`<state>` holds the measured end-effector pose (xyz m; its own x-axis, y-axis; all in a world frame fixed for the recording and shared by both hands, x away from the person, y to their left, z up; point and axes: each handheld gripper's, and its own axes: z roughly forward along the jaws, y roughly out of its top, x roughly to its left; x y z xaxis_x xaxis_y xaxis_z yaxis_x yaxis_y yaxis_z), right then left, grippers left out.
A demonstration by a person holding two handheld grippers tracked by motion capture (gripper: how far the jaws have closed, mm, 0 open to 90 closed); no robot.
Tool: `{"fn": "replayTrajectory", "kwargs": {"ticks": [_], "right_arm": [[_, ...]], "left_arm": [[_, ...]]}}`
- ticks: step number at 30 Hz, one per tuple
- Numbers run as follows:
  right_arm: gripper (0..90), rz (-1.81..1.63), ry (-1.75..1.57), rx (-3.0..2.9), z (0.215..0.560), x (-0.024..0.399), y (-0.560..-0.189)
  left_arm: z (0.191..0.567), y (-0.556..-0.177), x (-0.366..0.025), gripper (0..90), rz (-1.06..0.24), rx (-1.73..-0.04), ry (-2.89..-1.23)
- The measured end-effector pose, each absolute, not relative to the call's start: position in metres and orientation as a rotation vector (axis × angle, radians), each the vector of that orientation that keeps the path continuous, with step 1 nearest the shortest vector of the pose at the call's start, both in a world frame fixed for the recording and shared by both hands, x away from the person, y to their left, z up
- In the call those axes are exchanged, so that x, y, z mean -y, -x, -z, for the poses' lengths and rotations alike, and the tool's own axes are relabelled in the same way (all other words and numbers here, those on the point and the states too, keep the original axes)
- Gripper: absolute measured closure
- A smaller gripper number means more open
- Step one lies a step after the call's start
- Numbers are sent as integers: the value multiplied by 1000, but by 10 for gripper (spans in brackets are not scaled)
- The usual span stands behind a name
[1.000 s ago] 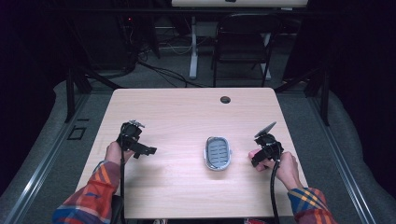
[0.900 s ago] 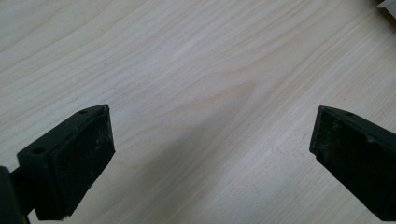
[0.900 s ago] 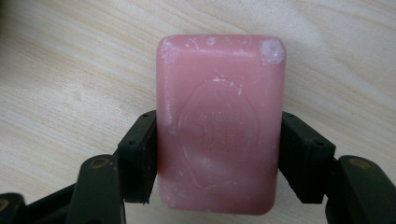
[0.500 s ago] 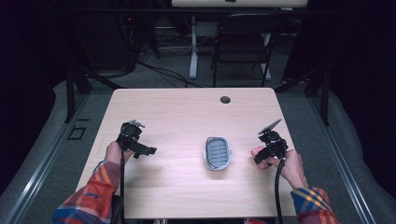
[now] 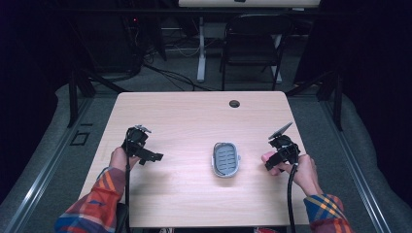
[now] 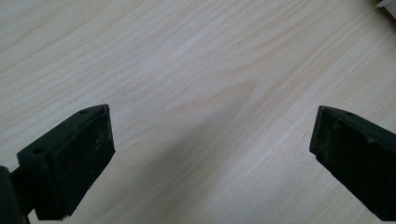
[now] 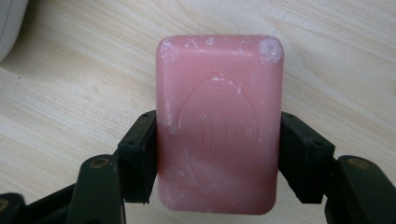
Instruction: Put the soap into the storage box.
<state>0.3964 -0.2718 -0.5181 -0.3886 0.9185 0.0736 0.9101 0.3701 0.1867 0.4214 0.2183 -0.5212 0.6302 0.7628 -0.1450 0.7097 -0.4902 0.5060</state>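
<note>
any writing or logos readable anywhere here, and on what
Nothing can be read as text.
Pink soap bar held in the right gripper: an oval stamp with raised marks inside it is pressed into the face, too worn and shallow to read.
Soap dish on the table: ribbed, no lettering visible.
Left gripper, jaws open over bare wood: no markings.

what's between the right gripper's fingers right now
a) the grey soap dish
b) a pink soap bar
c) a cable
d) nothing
b: in the right gripper view both fingers press the long sides of the pink soap bar, while the soap dish sits apart on the table, left of the right gripper in the high view.
</note>
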Motion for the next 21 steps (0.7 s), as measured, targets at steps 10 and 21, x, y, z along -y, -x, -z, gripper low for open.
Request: {"fn": "replayTrajectory", "kwargs": {"ticks": [10, 21], "right_arm": [[369, -347, -1657, -2566, 500, 264, -394], [369, -342, -1604, -2621, 491, 253, -401]], "left_arm": [[522, -422, -218, 0, -131, -1154, -2327], [522, -422, -218, 0, -125, -1153, -2328]]}}
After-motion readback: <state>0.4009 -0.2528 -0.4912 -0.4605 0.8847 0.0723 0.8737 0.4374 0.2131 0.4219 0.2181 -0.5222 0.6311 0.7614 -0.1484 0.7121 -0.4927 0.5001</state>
